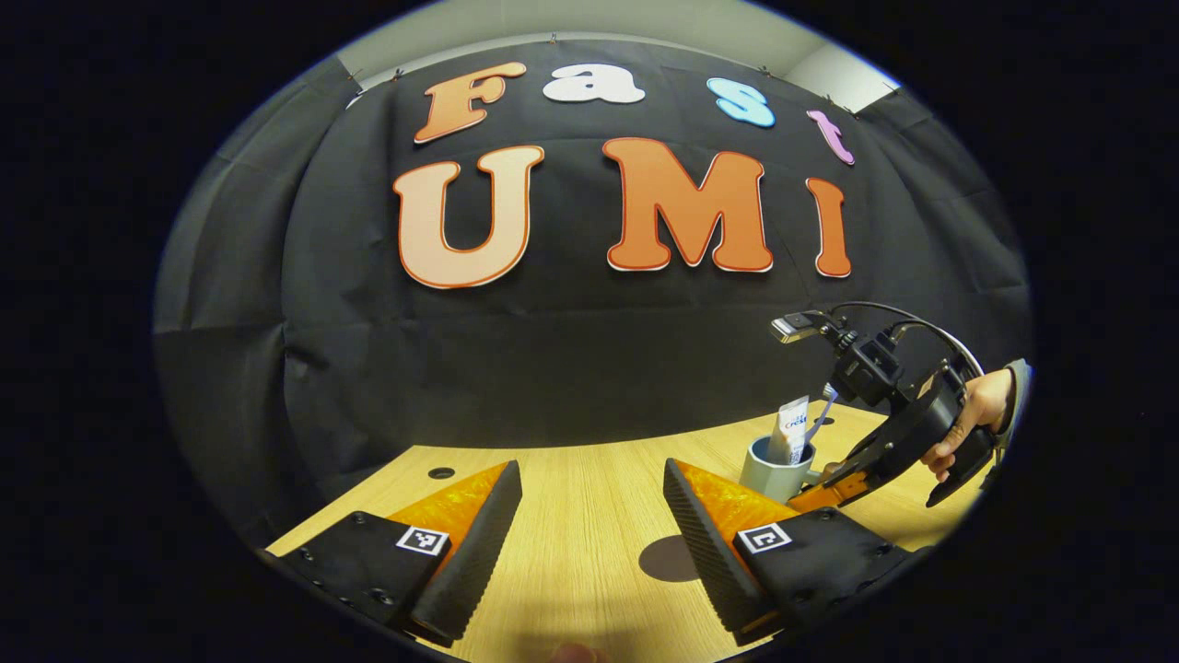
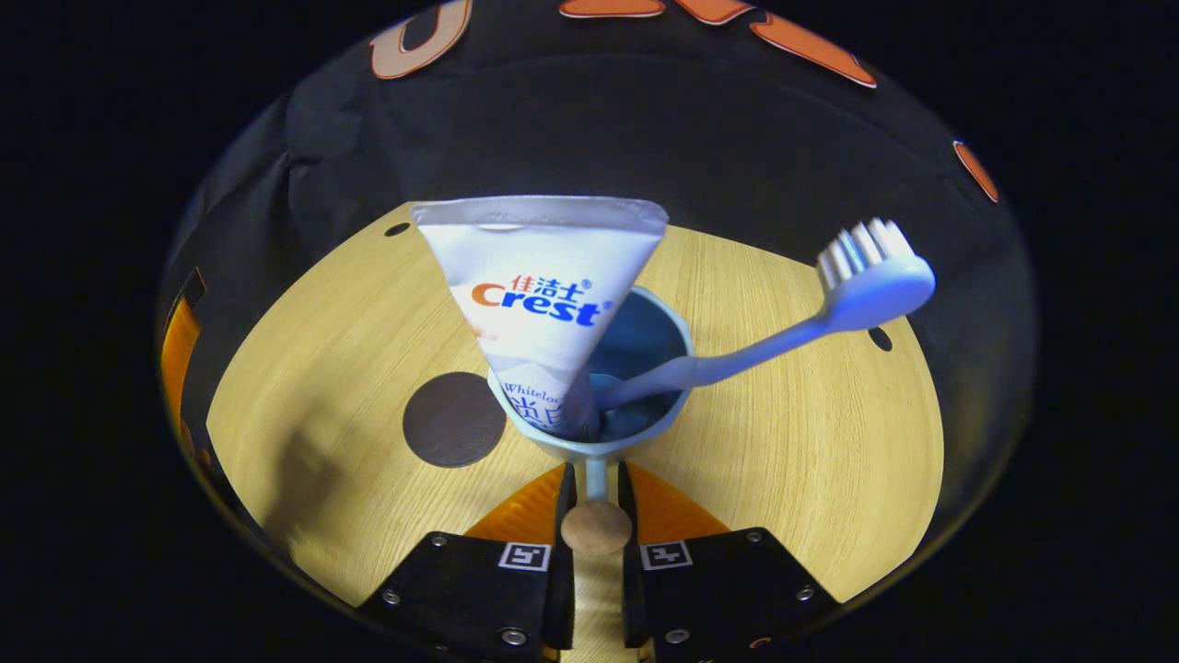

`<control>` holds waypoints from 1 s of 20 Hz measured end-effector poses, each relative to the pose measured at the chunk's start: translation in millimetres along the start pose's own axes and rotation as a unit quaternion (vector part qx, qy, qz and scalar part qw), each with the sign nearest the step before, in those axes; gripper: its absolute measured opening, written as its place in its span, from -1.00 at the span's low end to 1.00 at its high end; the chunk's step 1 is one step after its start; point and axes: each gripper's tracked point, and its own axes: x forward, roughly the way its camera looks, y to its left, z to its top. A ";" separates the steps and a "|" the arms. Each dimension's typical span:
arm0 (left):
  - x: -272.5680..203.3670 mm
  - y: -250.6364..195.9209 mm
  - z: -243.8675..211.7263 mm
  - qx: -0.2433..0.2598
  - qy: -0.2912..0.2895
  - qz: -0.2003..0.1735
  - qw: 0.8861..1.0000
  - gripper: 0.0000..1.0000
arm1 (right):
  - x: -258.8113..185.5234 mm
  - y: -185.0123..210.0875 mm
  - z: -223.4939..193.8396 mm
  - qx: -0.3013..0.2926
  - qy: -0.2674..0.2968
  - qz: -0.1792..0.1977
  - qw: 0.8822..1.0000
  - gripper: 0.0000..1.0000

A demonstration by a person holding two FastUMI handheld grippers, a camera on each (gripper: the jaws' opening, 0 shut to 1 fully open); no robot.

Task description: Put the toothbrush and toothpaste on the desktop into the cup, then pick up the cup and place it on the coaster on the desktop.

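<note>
A pale blue cup [image 2: 645,424] holds the white toothpaste tube [image 2: 543,295], standing upright, and the light blue toothbrush [image 2: 783,336], leaning right with its bristles up. My right gripper [image 2: 596,474] is shut on the cup's handle [image 2: 596,502], which ends in a round wooden knob. The dark round coaster [image 2: 453,419] lies on the desktop just left of the cup. In the left gripper view, my left gripper [image 1: 589,543] stands open over the wood with nothing between its fingers. Beyond it are the coaster [image 1: 668,559], the cup [image 1: 774,474], the toothpaste [image 1: 792,428] and the right gripper [image 1: 824,495].
The light wooden desktop [image 1: 571,497] has small cable holes [image 1: 441,472] [image 2: 880,339]. A person's hand [image 1: 976,414] holds the right gripper at the far right. The black cloth wall stands close behind the desk's far edge.
</note>
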 end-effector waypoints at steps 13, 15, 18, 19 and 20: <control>-6.9 11.8 -0.4 -0.002 0.000 0.017 1.000 0.96 | -0.2 -1.5 5.7 -0.054 -0.004 0.041 0.998 -0.58; -7.9 13.9 -1.0 -0.003 0.001 0.019 1.000 0.96 | -0.2 -1.9 6.9 -0.061 -0.005 0.049 0.997 -0.58; -8.9 16.9 -3.6 -0.004 0.005 0.021 1.000 0.96 | -0.9 -3.4 5.6 -0.075 0.003 0.054 0.996 -0.58; -8.5 17.0 -5.4 -0.005 0.005 0.022 1.000 0.96 | -1.7 -3.3 5.2 -0.077 0.008 0.057 0.995 -0.58; -9.4 18.2 -5.6 -0.005 0.005 0.023 1.000 0.96 | -2.9 -2.7 6.4 -0.078 0.011 0.061 0.995 -0.59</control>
